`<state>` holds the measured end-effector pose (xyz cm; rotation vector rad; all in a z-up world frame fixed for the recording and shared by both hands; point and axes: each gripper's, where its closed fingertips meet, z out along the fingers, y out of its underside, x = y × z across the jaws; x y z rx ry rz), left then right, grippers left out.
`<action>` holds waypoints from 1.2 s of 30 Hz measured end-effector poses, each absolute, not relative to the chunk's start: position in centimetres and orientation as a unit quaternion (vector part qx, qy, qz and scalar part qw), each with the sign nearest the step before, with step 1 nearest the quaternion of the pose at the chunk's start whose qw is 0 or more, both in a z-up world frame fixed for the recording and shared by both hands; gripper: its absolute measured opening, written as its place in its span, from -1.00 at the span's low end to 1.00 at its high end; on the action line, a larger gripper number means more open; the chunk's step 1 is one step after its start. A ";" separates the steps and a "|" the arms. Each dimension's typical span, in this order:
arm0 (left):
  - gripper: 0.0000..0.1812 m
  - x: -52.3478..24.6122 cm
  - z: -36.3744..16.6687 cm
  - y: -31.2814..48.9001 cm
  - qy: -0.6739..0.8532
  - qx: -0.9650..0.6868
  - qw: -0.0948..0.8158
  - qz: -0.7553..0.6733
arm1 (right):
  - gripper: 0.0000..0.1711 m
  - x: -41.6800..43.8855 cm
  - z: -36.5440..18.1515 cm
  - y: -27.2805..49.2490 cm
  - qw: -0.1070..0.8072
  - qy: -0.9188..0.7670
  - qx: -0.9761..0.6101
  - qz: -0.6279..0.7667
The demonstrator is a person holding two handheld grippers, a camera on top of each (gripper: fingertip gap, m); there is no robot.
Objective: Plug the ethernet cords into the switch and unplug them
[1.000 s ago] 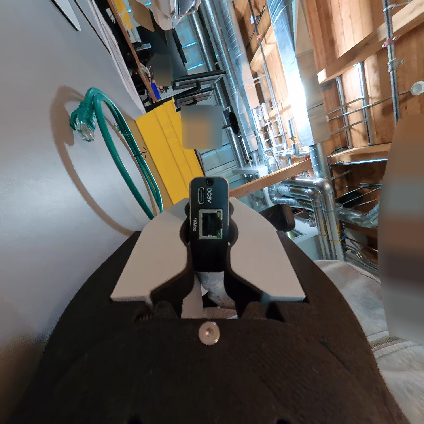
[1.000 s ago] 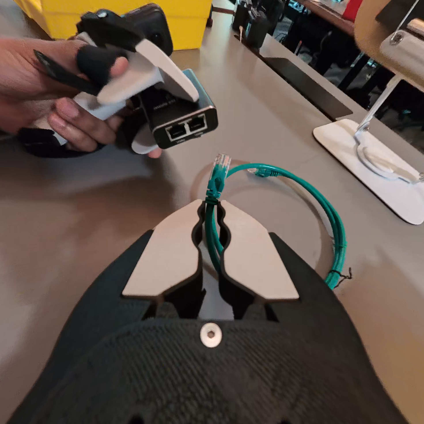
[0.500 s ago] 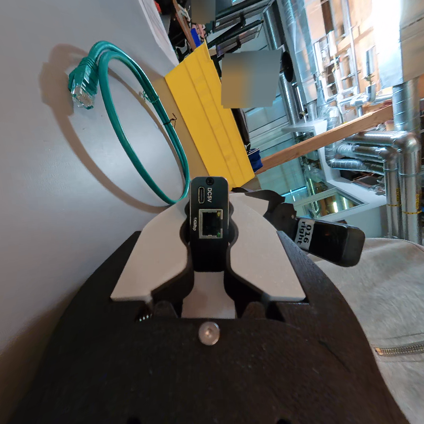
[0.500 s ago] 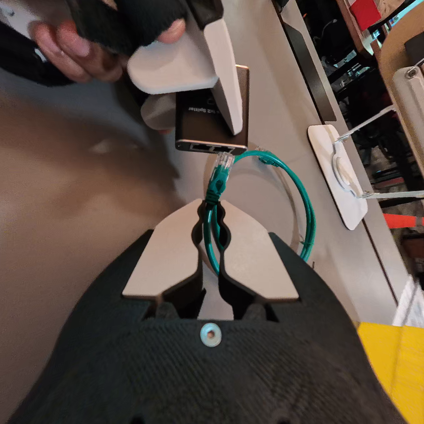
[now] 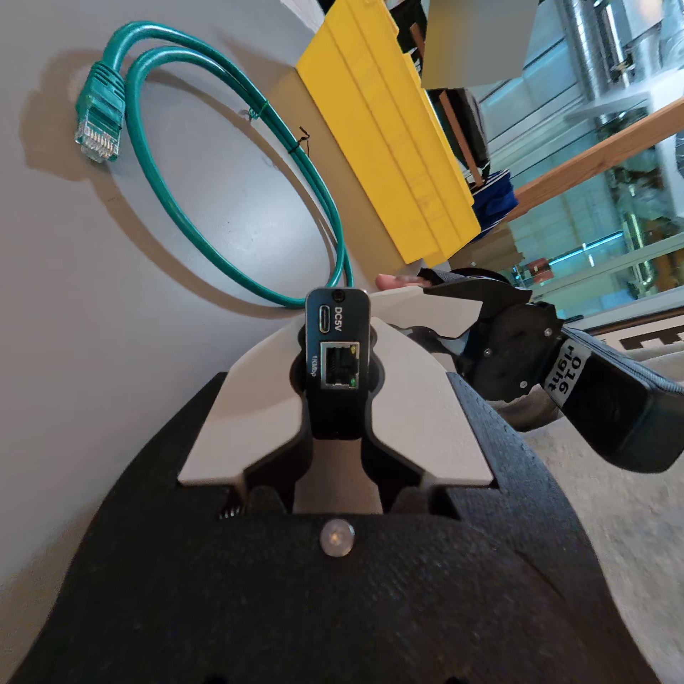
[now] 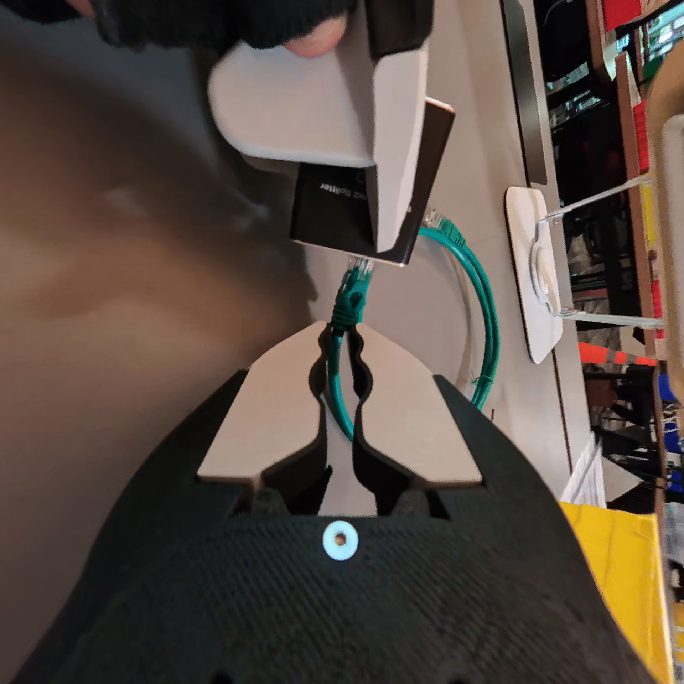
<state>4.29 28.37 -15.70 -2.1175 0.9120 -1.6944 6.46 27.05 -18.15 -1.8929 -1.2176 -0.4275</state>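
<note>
On a pale grey surface (image 5: 92, 333) lies a coiled green ethernet cord (image 5: 222, 207), with a yellow bin (image 5: 385, 140) beyond it; what the bin holds cannot be seen. Only the right wrist view shows a white stand base (image 6: 533, 274) farther along the surface.

Both grippers are held above the surface. The left gripper (image 5: 337, 355) has its jaws closed around a small black switch (image 5: 337, 370), gripping it by its sides. The left wrist view shows the switch's near end, with one network port and a smaller port beside it, both empty. The right gripper (image 6: 342, 329) has its jaws clamped on the cord just behind one clear plug (image 6: 361, 266). Only the right wrist view shows that plug's tip at the far end of the switch; how far it has entered cannot be told. The cord's other plug (image 5: 98, 137) rests free on the surface.
</note>
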 end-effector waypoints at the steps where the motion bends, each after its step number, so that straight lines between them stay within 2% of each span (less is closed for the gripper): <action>1: -0.72 4.3 -15.8 28.4 0.316 -0.735 0.139 -0.584 | -0.89 6.4 -18.1 27.0 0.415 -0.492 -0.744 -0.177; 5: -0.71 4.0 -15.4 28.6 0.294 -0.725 0.125 -0.610 | -0.90 5.7 -17.7 26.9 0.437 -0.504 -0.724 -0.177; 14: -0.71 3.6 -14.7 28.6 0.277 -0.705 0.095 -0.645 | -0.90 4.8 -16.9 26.5 0.475 -0.481 -0.733 -0.078; 24: -0.71 2.8 -13.9 27.6 0.266 -0.677 0.012 -0.686 | -0.88 3.1 -15.4 24.8 0.491 -0.435 -0.742 0.139; 36: -0.70 2.5 -14.7 27.0 0.275 -0.686 -0.017 -0.674 | -0.88 2.9 -15.9 24.8 0.475 -0.440 -0.749 0.141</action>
